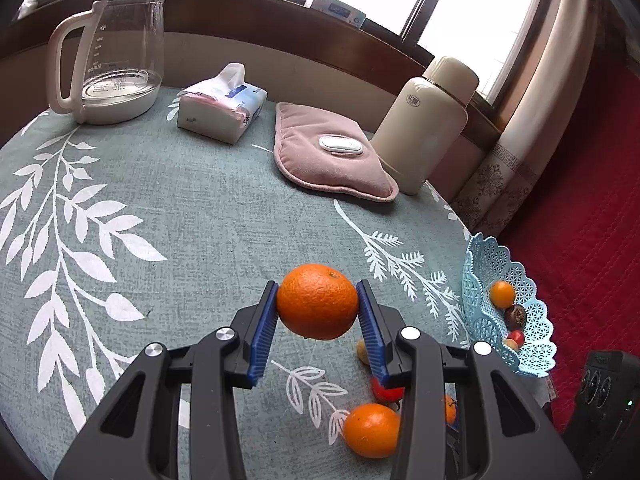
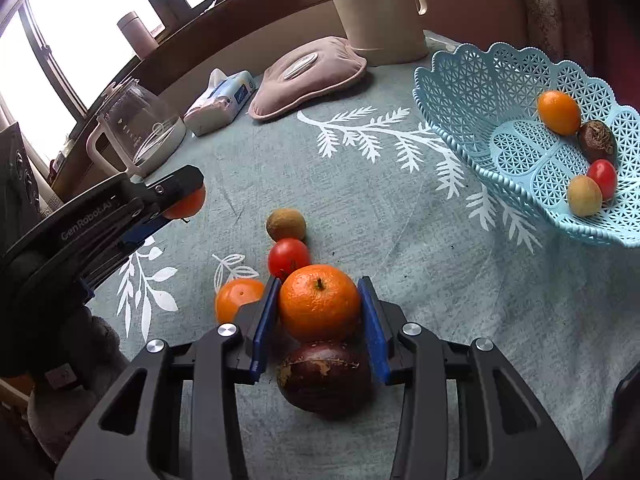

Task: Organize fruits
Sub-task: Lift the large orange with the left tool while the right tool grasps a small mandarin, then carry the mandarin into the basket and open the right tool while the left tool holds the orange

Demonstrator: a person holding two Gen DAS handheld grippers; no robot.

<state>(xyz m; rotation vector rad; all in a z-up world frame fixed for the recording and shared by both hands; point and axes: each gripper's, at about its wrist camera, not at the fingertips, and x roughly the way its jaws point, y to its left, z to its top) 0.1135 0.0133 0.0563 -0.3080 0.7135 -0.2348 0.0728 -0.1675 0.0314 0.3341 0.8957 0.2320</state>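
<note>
Now each tool clamps a dimpled orange: left tool, right tool.

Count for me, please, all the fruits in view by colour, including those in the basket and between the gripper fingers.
Orange citrus: 4
Red tomatoes: 2
Tan round fruits: 2
Dark brown fruits: 2
Total: 10

Left wrist view: red fruit and small tan fruit mostly hidden behind right finger. Right wrist view: basket cut off at 3 o'clock edge; kettle top cropped.
</note>
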